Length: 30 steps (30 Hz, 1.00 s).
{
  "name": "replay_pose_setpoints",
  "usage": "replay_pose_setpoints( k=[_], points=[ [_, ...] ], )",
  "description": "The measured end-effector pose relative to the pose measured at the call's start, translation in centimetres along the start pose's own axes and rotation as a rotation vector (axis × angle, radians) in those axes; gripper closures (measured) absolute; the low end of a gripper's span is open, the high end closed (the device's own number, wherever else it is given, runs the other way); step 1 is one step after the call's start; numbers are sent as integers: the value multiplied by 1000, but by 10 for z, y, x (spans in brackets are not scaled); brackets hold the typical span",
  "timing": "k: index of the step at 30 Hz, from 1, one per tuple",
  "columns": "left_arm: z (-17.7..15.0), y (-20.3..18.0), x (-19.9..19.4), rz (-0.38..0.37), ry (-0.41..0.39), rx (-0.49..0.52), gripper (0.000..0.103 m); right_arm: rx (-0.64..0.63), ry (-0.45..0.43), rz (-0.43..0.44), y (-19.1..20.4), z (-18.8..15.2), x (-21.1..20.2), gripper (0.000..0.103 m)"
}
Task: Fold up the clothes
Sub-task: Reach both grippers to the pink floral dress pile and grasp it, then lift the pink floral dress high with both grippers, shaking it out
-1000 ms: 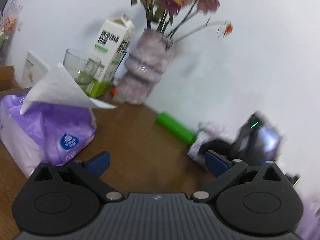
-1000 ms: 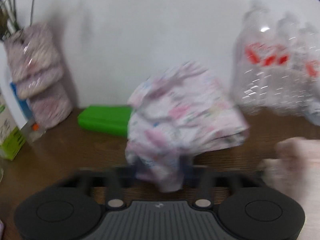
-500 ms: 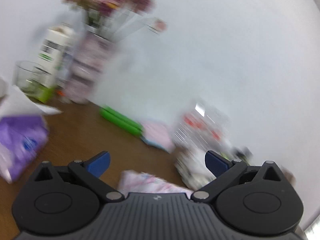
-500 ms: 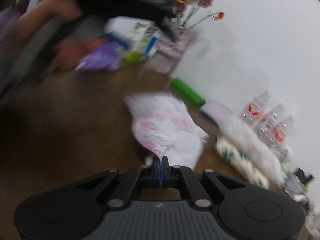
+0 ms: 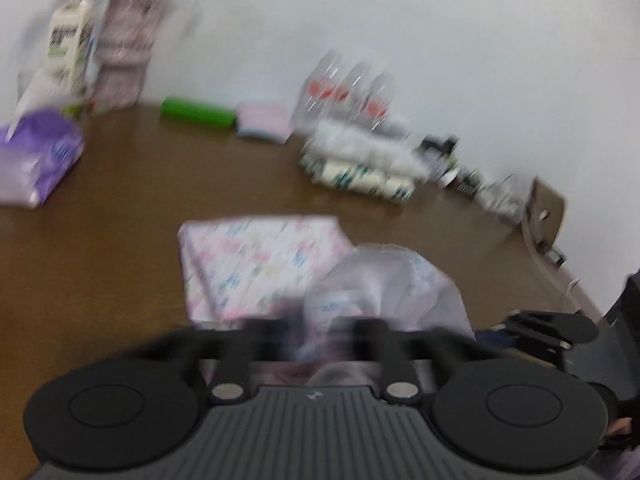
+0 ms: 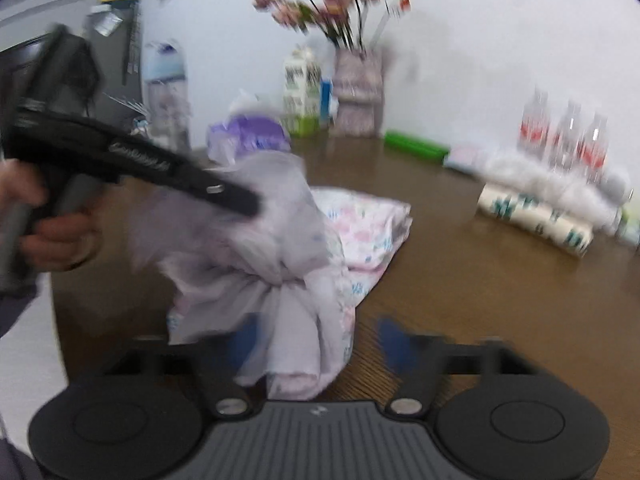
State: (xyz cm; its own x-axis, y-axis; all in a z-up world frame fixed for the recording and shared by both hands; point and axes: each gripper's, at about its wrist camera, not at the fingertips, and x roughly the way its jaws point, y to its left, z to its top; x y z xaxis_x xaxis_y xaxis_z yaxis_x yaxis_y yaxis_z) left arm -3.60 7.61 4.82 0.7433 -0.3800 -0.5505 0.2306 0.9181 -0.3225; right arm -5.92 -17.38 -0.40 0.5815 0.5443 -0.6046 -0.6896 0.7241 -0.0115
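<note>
A pink-and-white patterned garment (image 5: pixel 256 260) lies partly folded on the brown table (image 5: pixel 100 248). One white bunch of it (image 5: pixel 384 280) is raised toward my left gripper (image 5: pixel 314 332), whose blurred fingers stand close on the cloth. In the right wrist view the left gripper (image 6: pixel 248 200), held by a hand (image 6: pixel 52 236), has its tip buried in the lifted garment (image 6: pixel 280 240). My right gripper (image 6: pixel 320 342) is open, its blue pads (image 6: pixel 394 344) apart, with a hanging fold of cloth between them. The right gripper (image 5: pixel 520 322) also shows at the right of the left wrist view.
Along the wall stand a purple tissue pack (image 5: pixel 36 160), a milk carton (image 5: pixel 66 52), a flower vase (image 5: pixel 124 64), a green roll (image 5: pixel 196 112), a folded pink cloth (image 5: pixel 264 124), water bottles (image 5: pixel 348 96) and stacked folded textiles (image 5: pixel 360 172). The table's right edge carries small clutter (image 5: pixel 492 196).
My left gripper swung from the wall-side objects down over the garment and drew its fingers in on the cloth. My right gripper, shut half a second ago, has opened.
</note>
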Motion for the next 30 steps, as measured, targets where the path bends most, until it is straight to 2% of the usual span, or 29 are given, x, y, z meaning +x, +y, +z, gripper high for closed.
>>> replay_pose_setpoints(
  k=[1, 3, 5, 7, 10, 12, 13, 15, 16, 18, 21, 23, 25, 27, 30],
  points=[
    [0, 0, -3, 10, 10, -2, 97, 28, 36, -6, -2, 4, 10, 103],
    [0, -11, -22, 13, -28, 29, 99, 60, 20, -36, -5, 14, 13, 103],
    [16, -25, -50, 27, -102, 76, 99, 44, -64, -77, -1, 36, -12, 103],
    [43, -46, -84, 43, -206, 143, 99, -8, -208, -112, 10, 74, -60, 103],
    [89, -100, -163, 50, -456, 332, 99, -107, -448, -166, 29, 129, -140, 103],
    [120, -129, -207, 54, -600, 423, 99, -178, -609, -211, 40, 161, -195, 103],
    [136, -137, -217, 67, -632, 439, 99, -203, -674, -236, 44, 175, -217, 103],
    [167, -150, -236, 89, -687, 464, 99, -202, -723, -266, 40, 202, -241, 103],
    [179, -151, -236, 88, -685, 452, 99, -201, -747, -281, 37, 216, -253, 103],
    [197, -148, -232, 98, -684, 437, 99, -176, -738, -282, 26, 237, -255, 103],
    [215, -137, -216, 100, -677, 414, 99, -142, -735, -295, 9, 259, -241, 103],
    [225, -127, -208, 63, -665, 373, 99, -125, -738, -283, -6, 270, -227, 103],
    [227, -120, -203, 16, -656, 344, 99, -108, -738, -269, -17, 274, -215, 103],
    [222, -125, -208, -4, -686, 379, 99, -92, -738, -255, -28, 277, -204, 103],
    [215, -137, -222, 48, -761, 462, 99, -106, -780, -267, -20, 275, -225, 103]
  ],
)
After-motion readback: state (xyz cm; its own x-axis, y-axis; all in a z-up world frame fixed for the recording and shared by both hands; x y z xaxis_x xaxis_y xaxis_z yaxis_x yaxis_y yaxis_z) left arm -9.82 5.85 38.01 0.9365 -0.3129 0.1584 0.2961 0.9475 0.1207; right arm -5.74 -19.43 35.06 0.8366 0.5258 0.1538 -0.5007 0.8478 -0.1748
